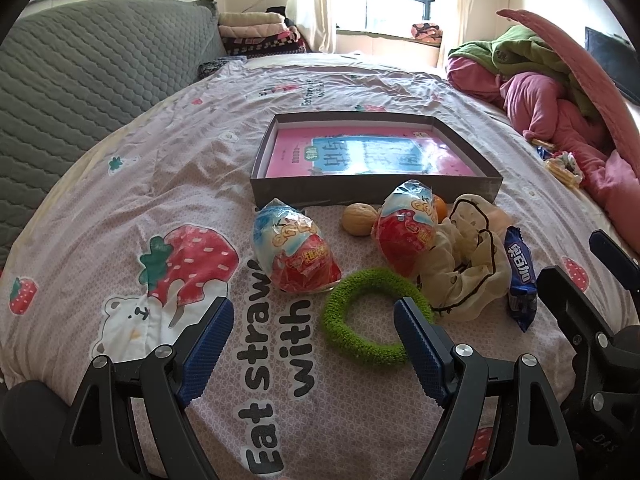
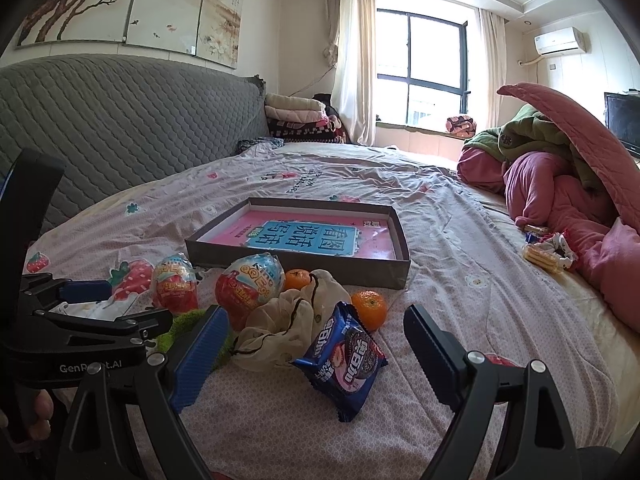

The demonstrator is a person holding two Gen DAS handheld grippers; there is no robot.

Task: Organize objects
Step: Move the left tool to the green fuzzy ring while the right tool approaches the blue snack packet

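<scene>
- Honestly, my first worry is the left gripper [image 1: 314, 318]: its jaws stand spread wide with nothing between them, and the green ring [image 1: 362, 314] lies at about one o'clock from it, partly under the right-hand finger. If I clamp from here, I judge I'd pinch the bedsheet [image 1: 120, 208] or nudge the ring aside.
- My right gripper [image 2: 316, 330] is likewise released and empty. The cookie packet [image 2: 344, 356] lies between its fingers but untouched.
- That packet is glossy and could slip out of a grip on its crimped ends.
- Its long axis runs from eleven o'clock to five o'clock in the right wrist view.
- Nearby, the round orange [image 2: 369, 309] could roll if bumped.
- The grey box [image 2: 394, 274], my likely destination, sits at twelve o'clock beyond the clutter, so a low carry could snag the cream pouch [image 2: 288, 320].
</scene>
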